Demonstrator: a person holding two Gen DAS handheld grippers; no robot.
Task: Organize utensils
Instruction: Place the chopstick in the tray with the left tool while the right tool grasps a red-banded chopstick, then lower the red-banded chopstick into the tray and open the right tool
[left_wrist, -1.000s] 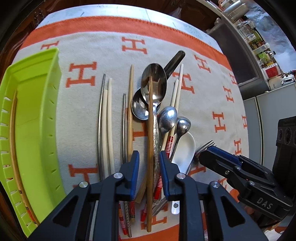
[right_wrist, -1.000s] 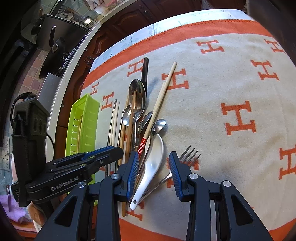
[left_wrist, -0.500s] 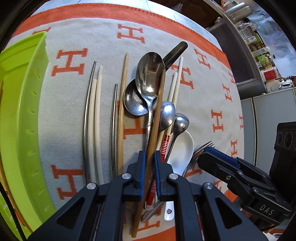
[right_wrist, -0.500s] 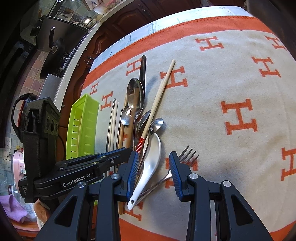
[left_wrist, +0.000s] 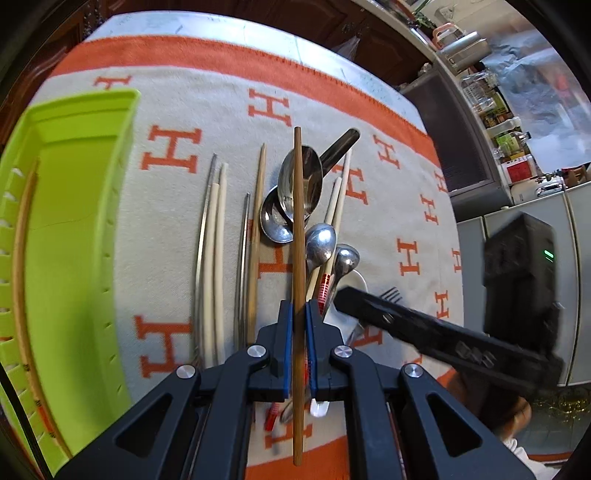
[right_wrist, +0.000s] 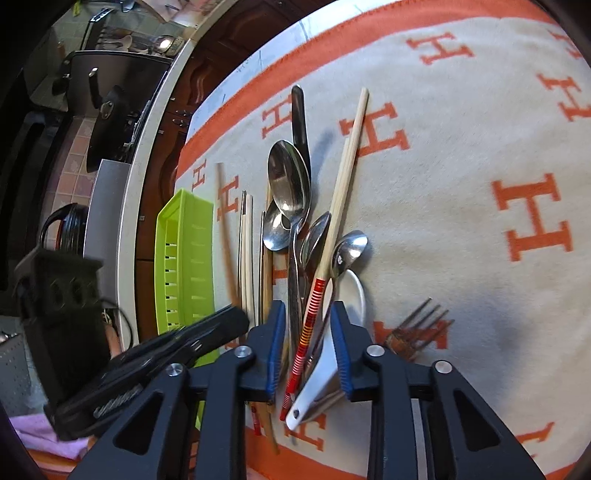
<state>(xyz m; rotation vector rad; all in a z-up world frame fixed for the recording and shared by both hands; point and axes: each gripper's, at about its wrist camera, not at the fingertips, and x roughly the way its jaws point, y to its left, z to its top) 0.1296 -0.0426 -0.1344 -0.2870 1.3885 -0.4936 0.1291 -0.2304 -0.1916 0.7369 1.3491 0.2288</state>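
So the left gripper (left_wrist: 299, 321) is clamped tight on a brown wooden chopstick (left_wrist: 297, 236), which sticks out past the jaws at both ends and runs straight up the left wrist view, crossing over the bowl of the big metal spoon (left_wrist: 301, 184). The right gripper (right_wrist: 308, 343) has just been closing in, and its blue pads now sit on either side of a bundle: the handle of the white ceramic spoon (right_wrist: 321, 365), the red-striped end of a pale chopstick (right_wrist: 314, 317) and a metal spoon handle. Whether the pads actually press on any of that I can't tell; there looks to be some gap on the left side. The rest of the utensils are in a loose pile on the beige blanket (right_wrist: 461, 258) with the orange H pattern: a couple of smaller spoons (left_wrist: 320, 242), a fork (right_wrist: 417, 332) lying off to the right of the pile, and several pale and metal chopsticks (left_wrist: 210, 240) lined up side by side left of the spoons. The green plastic tray (left_wrist: 74, 229) sits at the left edge of the blanket, close to the chopsticks, and it has one long wooden stick (left_wrist: 20, 266) lying along its outer wall.
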